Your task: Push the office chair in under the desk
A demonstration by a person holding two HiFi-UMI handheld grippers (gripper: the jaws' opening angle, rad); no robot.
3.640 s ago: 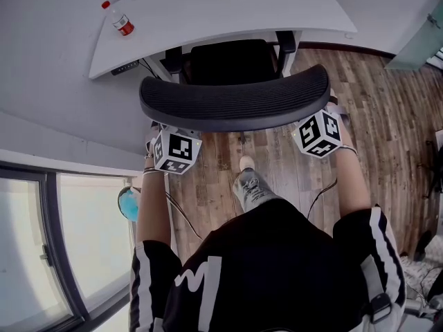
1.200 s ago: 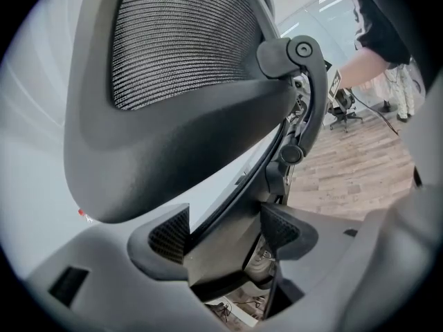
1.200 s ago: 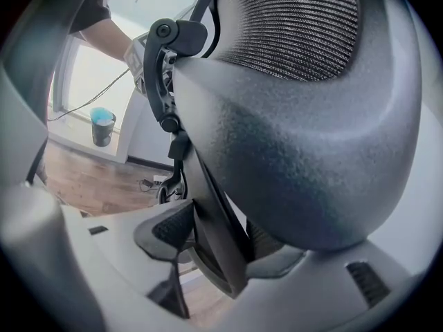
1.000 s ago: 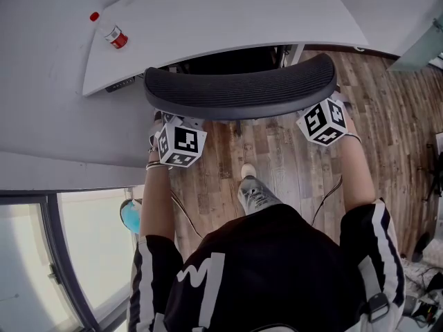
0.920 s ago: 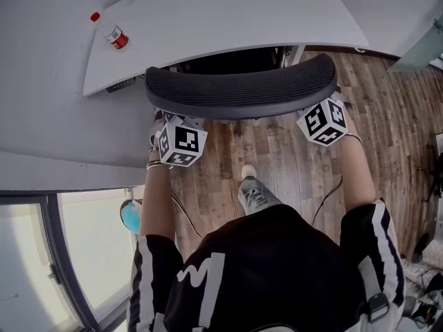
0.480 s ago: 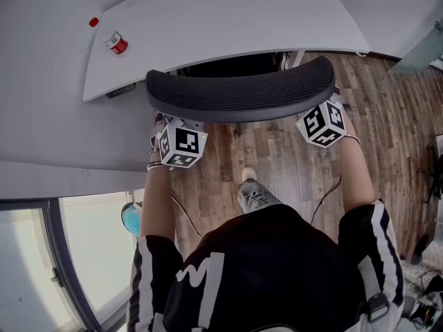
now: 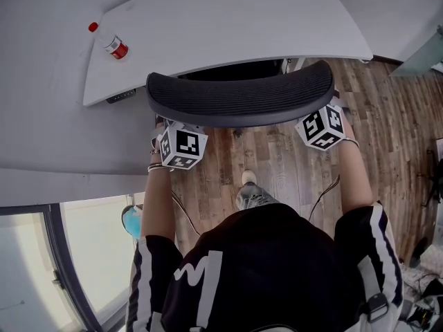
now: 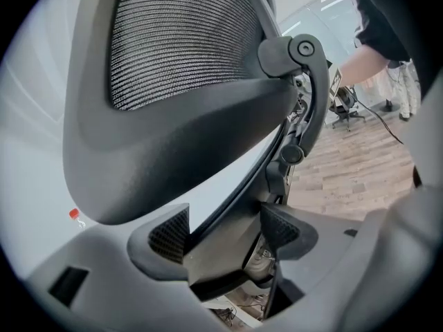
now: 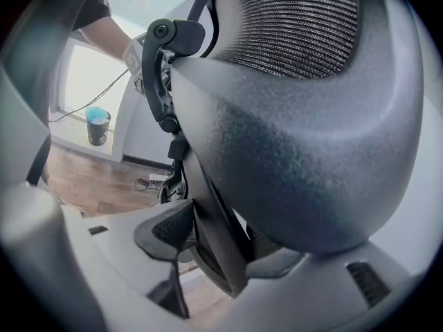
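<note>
The office chair's black mesh backrest [image 7: 239, 101] stands against the front edge of the white curved desk [image 7: 228, 26], and its seat is hidden under the desktop. My left gripper [image 8: 225, 230] is shut on a black frame strut [image 8: 228, 251] behind the backrest, with the pads against both sides of it. My right gripper [image 9: 221, 247] grips the matching strut [image 9: 211, 244] on the other side; its far pad is hidden. In the head view only the marker cubes [image 7: 181, 146] [image 7: 322, 126] show below the backrest.
A small bottle with a red cap [image 7: 111, 43] lies on the desk's left end. A blue bin [image 7: 130, 220] stands on the wooden floor by the window at lower left. Cables trail over the floor near my shoe [image 7: 250, 194].
The chair has rolled further under the desk: its seat and armrests, visible at first, are now hidden and the backrest meets the desk edge. Both grippers travelled along with it, still gripping.
</note>
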